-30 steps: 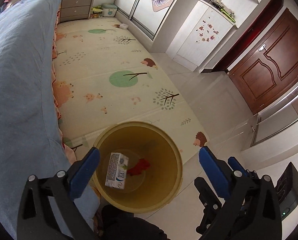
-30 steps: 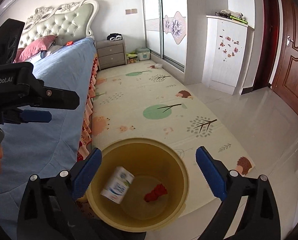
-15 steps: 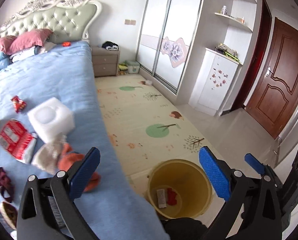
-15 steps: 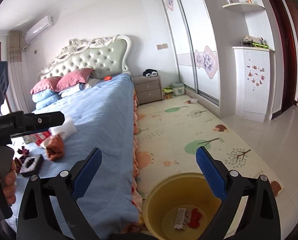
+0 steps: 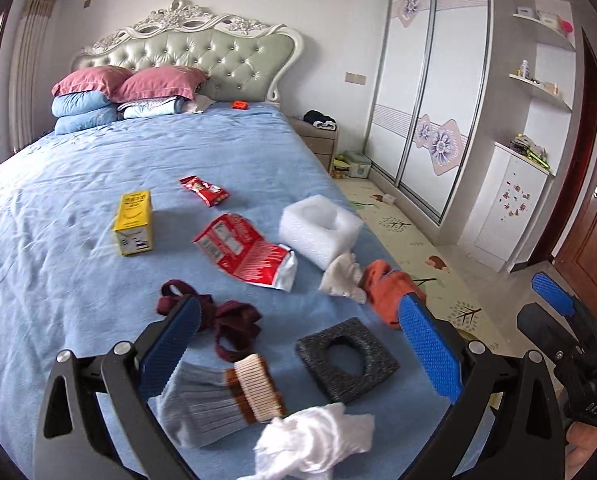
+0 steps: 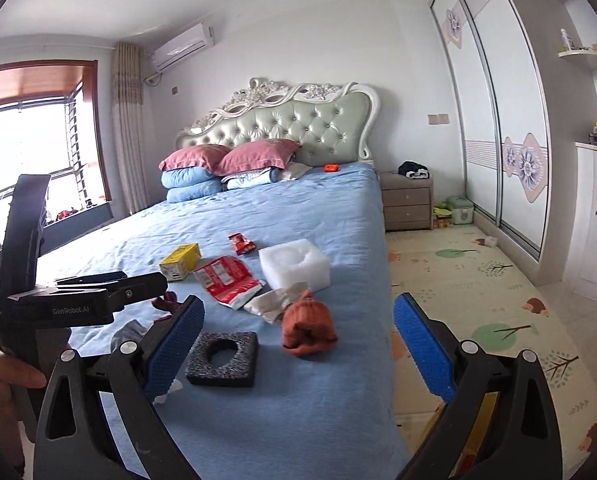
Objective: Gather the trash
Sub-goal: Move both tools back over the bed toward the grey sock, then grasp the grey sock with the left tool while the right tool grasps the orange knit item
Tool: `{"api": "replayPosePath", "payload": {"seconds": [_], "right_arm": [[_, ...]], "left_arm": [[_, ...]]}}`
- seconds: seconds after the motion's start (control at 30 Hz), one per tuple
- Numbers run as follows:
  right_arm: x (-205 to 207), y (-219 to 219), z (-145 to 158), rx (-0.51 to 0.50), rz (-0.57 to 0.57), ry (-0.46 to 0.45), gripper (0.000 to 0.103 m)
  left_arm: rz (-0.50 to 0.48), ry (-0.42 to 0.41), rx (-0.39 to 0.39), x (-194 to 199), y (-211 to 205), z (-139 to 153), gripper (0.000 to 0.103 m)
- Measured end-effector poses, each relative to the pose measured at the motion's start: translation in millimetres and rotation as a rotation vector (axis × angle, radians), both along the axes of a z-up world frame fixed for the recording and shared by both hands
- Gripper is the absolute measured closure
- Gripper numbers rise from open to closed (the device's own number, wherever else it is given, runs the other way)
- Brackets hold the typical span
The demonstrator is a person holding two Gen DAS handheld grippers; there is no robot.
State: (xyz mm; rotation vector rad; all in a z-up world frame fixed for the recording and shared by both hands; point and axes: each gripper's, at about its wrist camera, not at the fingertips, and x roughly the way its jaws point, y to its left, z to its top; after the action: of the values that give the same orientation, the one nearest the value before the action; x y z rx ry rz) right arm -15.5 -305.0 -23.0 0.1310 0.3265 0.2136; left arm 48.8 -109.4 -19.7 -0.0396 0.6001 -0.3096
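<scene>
Trash lies on the blue bed [image 5: 78, 184]: a yellow carton [image 5: 133, 223], a small red wrapper [image 5: 204, 191], a large red packet [image 5: 244, 252], a white foam block [image 5: 320, 228], crumpled white tissue [image 5: 310, 442], and a dark foam frame [image 5: 346, 358]. My left gripper [image 5: 298, 354] is open and empty above the near trash. My right gripper [image 6: 296, 356] is open and empty, over the dark foam frame [image 6: 223, 354] and an orange sock [image 6: 308, 324]. The yellow bin's rim [image 6: 486, 408] shows behind its right finger.
A grey sock [image 5: 218, 400], maroon strap [image 5: 218, 320] and orange sock [image 5: 390, 288] also lie on the bed. Pillows [image 5: 130, 88] are at the headboard. A play mat [image 6: 478, 280], nightstand [image 6: 406, 200] and wardrobe [image 5: 426, 100] are to the right.
Both grippers have swung up and left from over the yellow bin on the floor to face the bed with its trash. Both stay open and empty.
</scene>
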Motion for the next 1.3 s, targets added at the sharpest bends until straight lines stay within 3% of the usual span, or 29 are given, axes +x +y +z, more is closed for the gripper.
{"api": "replayPosePath", "payload": {"seconds": [0.4, 0.97, 1.07, 1.2, 1.3], "right_arm": [[10, 64, 4, -0.107, 0.055, -0.031, 0.01], [34, 35, -22, -0.103, -0.018, 0.079, 0.01], [38, 31, -24, -0.101, -0.02, 0.085, 0.01], [45, 28, -26, -0.093, -0.006, 0.111, 0.01], [54, 23, -27, -0.072, 0.0, 0.142, 0.01]], "left_arm": [[0.099, -0.01, 0.002, -10, 59, -17, 0.004], [0.034, 0.202, 0.029, 25, 55, -80, 0.005], [0.007, 0.219, 0.034, 26, 52, -83, 0.016], [-0.029, 0.215, 0.03, 24, 48, -83, 0.062], [-0.044, 0.204, -0.004, 21, 50, -79, 0.073]]}}
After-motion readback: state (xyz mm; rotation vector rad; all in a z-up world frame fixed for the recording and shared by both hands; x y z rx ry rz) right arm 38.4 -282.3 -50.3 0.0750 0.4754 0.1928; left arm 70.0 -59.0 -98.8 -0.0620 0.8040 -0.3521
